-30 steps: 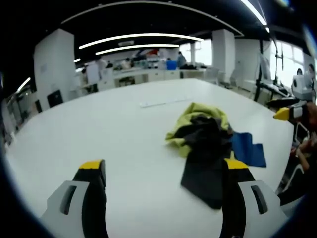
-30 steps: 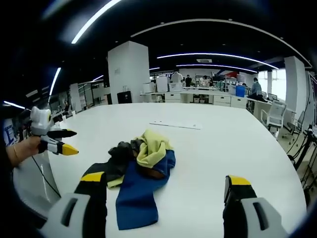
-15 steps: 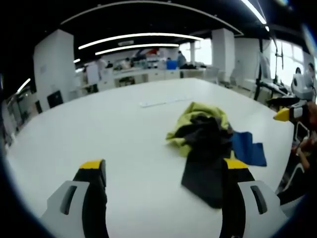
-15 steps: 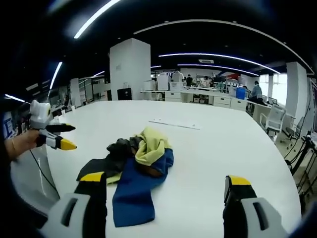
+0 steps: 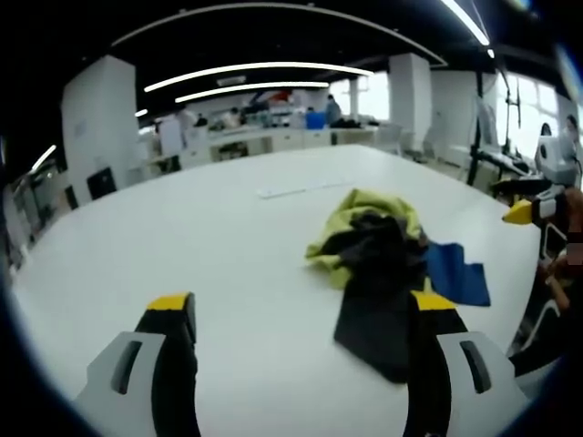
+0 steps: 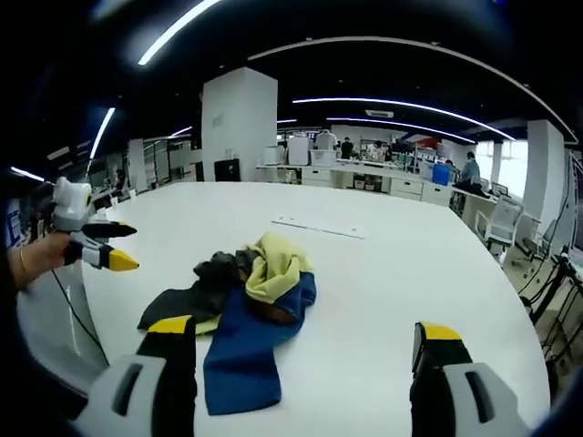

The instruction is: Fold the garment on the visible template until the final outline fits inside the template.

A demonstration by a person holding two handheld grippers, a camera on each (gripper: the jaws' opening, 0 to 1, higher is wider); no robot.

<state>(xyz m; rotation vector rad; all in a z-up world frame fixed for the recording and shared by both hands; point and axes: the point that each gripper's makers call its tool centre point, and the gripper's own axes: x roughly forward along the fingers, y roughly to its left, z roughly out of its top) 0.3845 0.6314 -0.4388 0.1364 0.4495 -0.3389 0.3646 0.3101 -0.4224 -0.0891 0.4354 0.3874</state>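
White table [image 6: 401, 273], one crumpled garment [image 6: 246, 300]

Bare white table [image 6: 401, 273] surrounds the crumpled garment [image 6: 241, 305]; only a flat strip [image 6: 321, 226] lies beyond.

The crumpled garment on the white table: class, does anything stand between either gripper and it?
Nothing visible does. The garment lies bunched on the table, with bare tabletop between it and the open right gripper. The open left gripper has it just ahead too.
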